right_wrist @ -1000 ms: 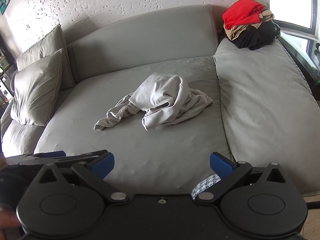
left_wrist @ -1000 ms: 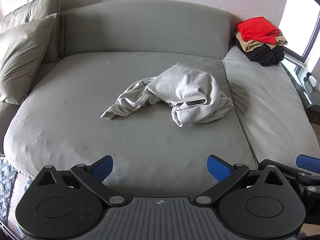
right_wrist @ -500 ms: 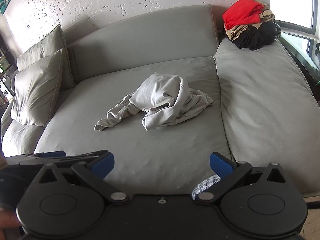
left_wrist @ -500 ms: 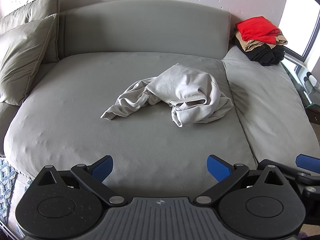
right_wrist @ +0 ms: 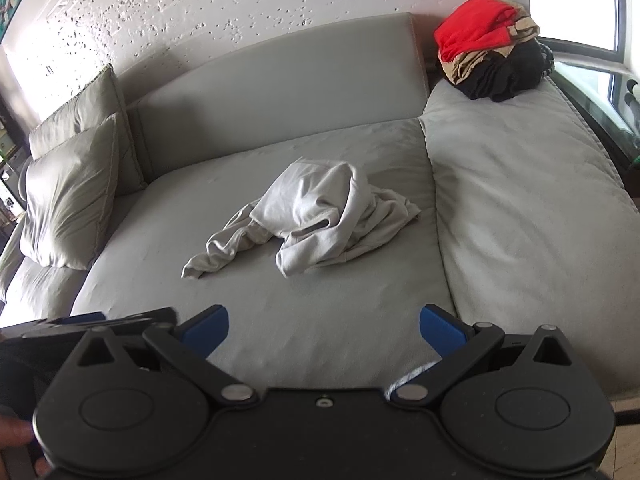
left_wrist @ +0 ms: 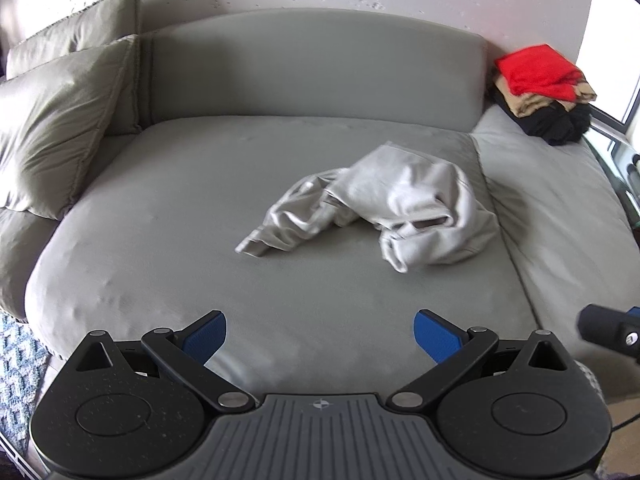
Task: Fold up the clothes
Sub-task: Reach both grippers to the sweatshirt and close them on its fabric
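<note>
grey garment point(left_wrist: 384, 208) lies crumpled mid-sofa point(left_wrist: 168, 208), not folded. left gripper point(left_wrist: 320, 338) & right gripper point(right_wrist: 324, 330) both spread wide, holding nothing, aimed at it w/ room to reach in.

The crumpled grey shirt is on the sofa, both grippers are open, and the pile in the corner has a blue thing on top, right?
Not quite. The top of the pile is red, not blue, as the right wrist view shows. The rest holds: the grey shirt lies crumpled on the sofa, and the left gripper and right gripper are open.
</note>
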Tool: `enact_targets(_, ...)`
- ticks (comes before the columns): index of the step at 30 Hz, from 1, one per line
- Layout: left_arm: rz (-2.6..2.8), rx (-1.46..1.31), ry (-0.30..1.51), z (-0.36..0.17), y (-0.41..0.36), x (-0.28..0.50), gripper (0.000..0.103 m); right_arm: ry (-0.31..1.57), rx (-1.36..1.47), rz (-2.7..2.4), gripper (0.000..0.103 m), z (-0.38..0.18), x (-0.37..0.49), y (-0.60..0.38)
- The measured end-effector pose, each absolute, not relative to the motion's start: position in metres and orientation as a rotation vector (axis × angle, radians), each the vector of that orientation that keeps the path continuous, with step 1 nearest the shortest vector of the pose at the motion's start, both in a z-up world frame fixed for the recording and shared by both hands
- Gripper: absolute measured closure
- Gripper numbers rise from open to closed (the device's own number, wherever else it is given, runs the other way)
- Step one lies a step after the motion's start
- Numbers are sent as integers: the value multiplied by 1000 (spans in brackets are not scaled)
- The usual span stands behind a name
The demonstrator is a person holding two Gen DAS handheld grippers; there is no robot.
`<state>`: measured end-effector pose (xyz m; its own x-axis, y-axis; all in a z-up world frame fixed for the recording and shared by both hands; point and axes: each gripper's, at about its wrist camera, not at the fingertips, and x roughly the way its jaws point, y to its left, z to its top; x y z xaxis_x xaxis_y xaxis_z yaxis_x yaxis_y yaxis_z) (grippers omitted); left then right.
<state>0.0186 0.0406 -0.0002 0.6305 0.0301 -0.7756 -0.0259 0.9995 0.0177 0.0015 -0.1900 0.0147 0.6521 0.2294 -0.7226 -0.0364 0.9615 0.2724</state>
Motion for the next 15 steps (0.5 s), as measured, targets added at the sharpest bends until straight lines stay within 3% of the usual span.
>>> enact_targets(7, 58, -38, 833, 4, 67, 45, 9, 794, 254, 182, 0, 15, 31, -185)
enact_targets(15, 78, -62, 859, -27, 80, 84, 13, 750, 201, 264, 4, -4, 87, -159)
